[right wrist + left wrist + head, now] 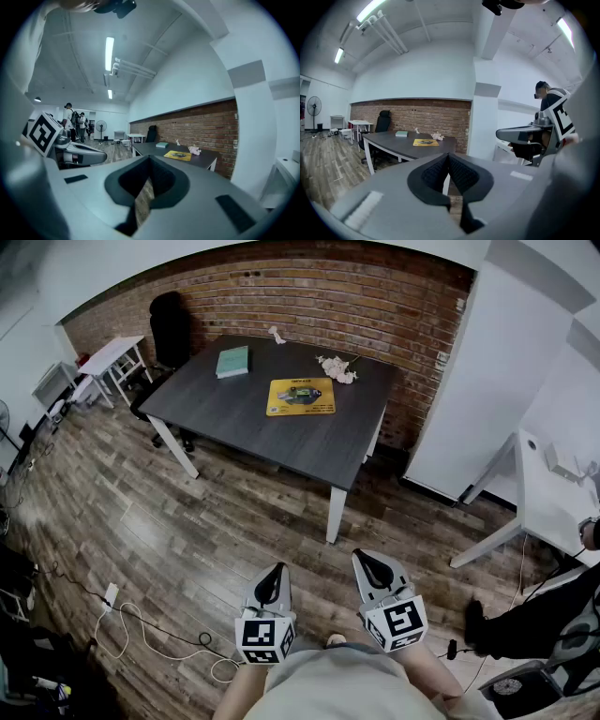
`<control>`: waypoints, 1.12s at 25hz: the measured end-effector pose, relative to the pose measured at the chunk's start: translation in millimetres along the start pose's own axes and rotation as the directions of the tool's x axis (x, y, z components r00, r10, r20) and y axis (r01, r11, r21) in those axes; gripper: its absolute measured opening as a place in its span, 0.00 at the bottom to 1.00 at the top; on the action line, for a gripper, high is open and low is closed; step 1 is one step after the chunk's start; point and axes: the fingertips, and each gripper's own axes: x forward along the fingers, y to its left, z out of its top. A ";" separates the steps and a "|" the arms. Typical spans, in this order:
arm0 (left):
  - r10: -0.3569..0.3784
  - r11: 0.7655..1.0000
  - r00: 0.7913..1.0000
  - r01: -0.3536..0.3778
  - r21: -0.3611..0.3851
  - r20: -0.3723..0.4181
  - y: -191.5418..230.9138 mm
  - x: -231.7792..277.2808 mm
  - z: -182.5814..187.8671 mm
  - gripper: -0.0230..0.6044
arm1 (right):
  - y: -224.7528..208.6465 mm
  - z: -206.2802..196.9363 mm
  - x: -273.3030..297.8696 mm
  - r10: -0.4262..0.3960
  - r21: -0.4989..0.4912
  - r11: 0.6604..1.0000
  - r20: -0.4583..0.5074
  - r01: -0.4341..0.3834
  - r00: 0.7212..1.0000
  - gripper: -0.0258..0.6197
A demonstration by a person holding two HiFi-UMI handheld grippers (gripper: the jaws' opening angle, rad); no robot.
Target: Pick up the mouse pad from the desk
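Note:
A yellow mouse pad (pixel 301 397) with a dark print lies flat on the dark desk (pixel 234 409), towards its far right part. The mouse pad (pixel 425 142) shows small and far off in the left gripper view, and the mouse pad (pixel 178 155) likewise in the right gripper view. Both grippers hang close to my body over the wooden floor, well short of the desk. My left gripper (pixel 273 575) is shut and holds nothing. My right gripper (pixel 367 562) is shut and empty too.
A teal book (pixel 232 362) and a pale pink crumpled thing (pixel 337 369) lie on the desk. A black office chair (pixel 171 329) stands behind it by the brick wall. White tables (pixel 553 486) flank the room. Cables (pixel 141 629) trail on the floor at left.

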 end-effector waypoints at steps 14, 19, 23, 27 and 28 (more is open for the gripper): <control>-0.016 0.999 0.999 0.018 -0.043 0.035 -15.5 -19.1 5.2 0.29 | 1.5 3.8 -17.7 0.010 0.031 0.999 0.015 -0.010 1.000 0.04; 0.012 0.999 0.997 -0.007 -0.052 0.078 -17.5 -16.5 11.6 0.57 | -15.2 -2.8 -20.3 0.014 0.048 0.999 0.019 -0.015 1.000 0.43; 0.052 0.996 0.991 -0.042 -0.082 0.125 -18.6 -16.4 17.0 0.69 | -23.4 -3.5 -23.3 0.045 0.029 0.998 0.069 -0.047 0.997 0.72; 0.058 0.994 0.990 -0.045 -0.104 0.130 -24.8 -9.9 14.4 0.74 | -30.4 -10.0 -20.1 0.079 0.070 0.994 0.064 -0.084 0.995 0.78; 0.056 0.994 0.991 -0.043 -0.102 0.123 -26.3 -7.4 13.1 0.74 | -31.8 -11.2 -18.7 0.082 0.080 0.993 0.061 -0.087 0.995 0.78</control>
